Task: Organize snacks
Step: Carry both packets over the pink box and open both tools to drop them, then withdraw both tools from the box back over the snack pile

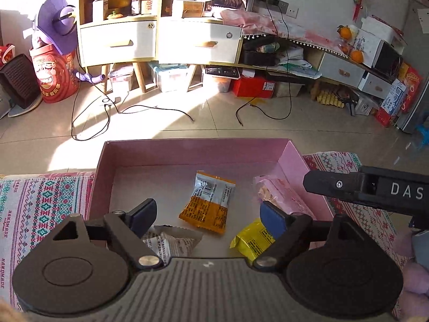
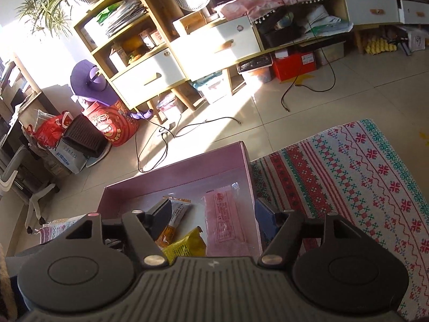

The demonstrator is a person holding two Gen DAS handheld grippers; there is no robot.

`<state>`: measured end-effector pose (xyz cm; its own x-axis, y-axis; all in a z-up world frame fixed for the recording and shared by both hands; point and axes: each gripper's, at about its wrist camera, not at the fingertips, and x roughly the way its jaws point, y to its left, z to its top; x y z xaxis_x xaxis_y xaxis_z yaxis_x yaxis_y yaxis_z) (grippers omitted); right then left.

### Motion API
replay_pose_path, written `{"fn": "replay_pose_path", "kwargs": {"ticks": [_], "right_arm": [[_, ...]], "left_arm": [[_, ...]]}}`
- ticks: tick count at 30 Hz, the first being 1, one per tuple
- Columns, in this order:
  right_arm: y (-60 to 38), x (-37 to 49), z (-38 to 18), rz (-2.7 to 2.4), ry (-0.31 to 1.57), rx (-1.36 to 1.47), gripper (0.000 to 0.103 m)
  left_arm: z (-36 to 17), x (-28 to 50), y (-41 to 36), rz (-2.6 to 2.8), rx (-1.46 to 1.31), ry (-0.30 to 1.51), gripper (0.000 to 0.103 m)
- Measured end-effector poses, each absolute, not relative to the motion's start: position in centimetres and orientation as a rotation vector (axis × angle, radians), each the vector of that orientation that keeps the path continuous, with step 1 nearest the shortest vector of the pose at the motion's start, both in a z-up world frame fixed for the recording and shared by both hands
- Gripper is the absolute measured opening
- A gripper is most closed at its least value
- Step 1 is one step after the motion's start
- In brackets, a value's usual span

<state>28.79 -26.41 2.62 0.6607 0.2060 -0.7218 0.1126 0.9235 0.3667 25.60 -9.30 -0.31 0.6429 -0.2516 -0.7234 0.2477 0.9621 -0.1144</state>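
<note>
Hard sunlight from the upper left blows out the floor [image 1: 166,118] and cabinet drawers [image 1: 198,43], leaving the pink box [image 2: 171,177] in shade, with fisheye bending at the edges.

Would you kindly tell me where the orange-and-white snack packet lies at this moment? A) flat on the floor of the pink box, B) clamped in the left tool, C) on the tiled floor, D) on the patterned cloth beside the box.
A: the orange-and-white snack packet lies flat on the floor of the pink box, clear of the open left tool, with a yellow packet nearby.
</note>
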Motion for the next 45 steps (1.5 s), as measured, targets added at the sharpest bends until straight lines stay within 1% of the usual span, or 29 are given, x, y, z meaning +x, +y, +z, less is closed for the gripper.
{"fn": "replay_pose_path", "kwargs": {"ticks": [9,12,23,33,45], "right_arm": [[-25.5,25.3,4.3,0.071,0.869,0.348,0.078],[-24.8,24.1,4.8,0.074,0.869,0.314,0.081],[-22.1,20.0,5.8,0.110,0.881,0.222,0.087],[-19.9,16.5,5.9,0.160,0.902,0.150,0.093],[-19.3,13.2,5.0,0.177,0.943,0.101,0.096]], "left_arm": [[1.7,21.4,-6.8,-0.273,-0.008,0.806,0.101],[1.9,20.0,-5.5,-0.262,-0.007,0.806,0.103],[2.2,15.8,-1.8,-0.237,0.006,0.827,0.103],[1.2,12.3,0.8,-0.221,0.015,0.849,0.103],[-0.1,7.8,2.8,-0.222,0.020,0.922,0.103]]}}
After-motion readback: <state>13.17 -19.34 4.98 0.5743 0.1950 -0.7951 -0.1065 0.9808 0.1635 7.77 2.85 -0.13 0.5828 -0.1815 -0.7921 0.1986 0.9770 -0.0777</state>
